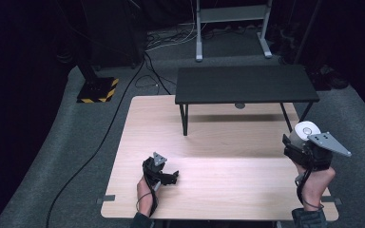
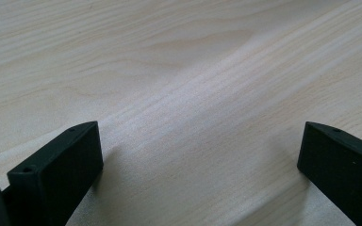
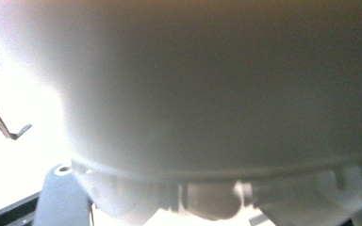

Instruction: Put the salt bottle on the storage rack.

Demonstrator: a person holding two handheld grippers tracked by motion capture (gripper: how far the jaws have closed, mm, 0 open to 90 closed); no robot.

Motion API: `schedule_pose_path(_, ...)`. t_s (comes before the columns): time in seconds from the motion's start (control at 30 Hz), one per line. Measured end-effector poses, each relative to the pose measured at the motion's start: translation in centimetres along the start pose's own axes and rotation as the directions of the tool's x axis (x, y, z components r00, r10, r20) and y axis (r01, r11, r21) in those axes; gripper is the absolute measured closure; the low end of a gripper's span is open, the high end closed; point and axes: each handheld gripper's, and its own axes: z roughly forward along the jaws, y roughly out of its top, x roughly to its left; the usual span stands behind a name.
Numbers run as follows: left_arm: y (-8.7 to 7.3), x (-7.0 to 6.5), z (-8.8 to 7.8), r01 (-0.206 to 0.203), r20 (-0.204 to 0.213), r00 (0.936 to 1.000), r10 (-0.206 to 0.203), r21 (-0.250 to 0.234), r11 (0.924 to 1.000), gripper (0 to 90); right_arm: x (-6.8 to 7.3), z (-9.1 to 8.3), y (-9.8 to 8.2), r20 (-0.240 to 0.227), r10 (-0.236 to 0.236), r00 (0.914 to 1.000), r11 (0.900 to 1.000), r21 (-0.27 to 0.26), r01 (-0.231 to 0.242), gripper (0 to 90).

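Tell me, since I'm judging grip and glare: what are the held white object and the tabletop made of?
White object in the right gripper: probably smooth moulded plastic, going by its even sheen and ribbed rim. Tabletop: pale wood or wood-look laminate, matte, with visible grain lines.

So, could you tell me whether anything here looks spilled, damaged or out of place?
Nothing stands out. The right gripper holds a white round object above the wooden table, the left gripper rests open on it, and the black shelf stands level.
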Motion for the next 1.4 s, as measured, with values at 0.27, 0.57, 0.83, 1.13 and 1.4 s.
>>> schedule_pose_path(0.27, 0.0, 0.0, 0.0, -0.001, 0.001, 1.0, 0.001, 0.0, 1.0, 0.1, -0.2, 1.0, 1.9, -0.007, -0.012, 0.9999, 1.0, 0.0, 0.012, 28.7)
schedule_pose_path(0.57, 0.0, 0.0, 0.0, -0.001, 0.002, 1.0, 0.001, 0.0, 1.0, 0.1, -0.1, 2.0, 4.1, -0.01, -0.036, 0.9993, 0.999, 0.0, 0.036, 28.7)
schedule_pose_path(0.83, 0.0, 0.0, 0.0, -0.001, 0.002, 1.0, 0.001, 0.0, 1.0, 0.1, 0.1, 3.0, 5.9, -0.008, -0.055, 0.9985, 0.998, 0.002, 0.055, 28.7)
schedule_pose_path(1.13, 0.0, 0.0, 0.0, -0.003, 0.003, 1.0, 0.003, 0.0, 1.0, 0.1, 0.2, 4.4, 8.0, -0.025, -0.068, 0.9974, 0.998, 0.006, 0.068, 28.7)
schedule_pose_path(1.4, 0.0, 0.0, 0.0, -0.004, 0.005, 1.0, 0.004, 0.0, 1.0, 0.1, 0.0, 6.1, 10.0, -0.052, -0.055, 0.9971, 0.998, 0.01, 0.056, 28.7)
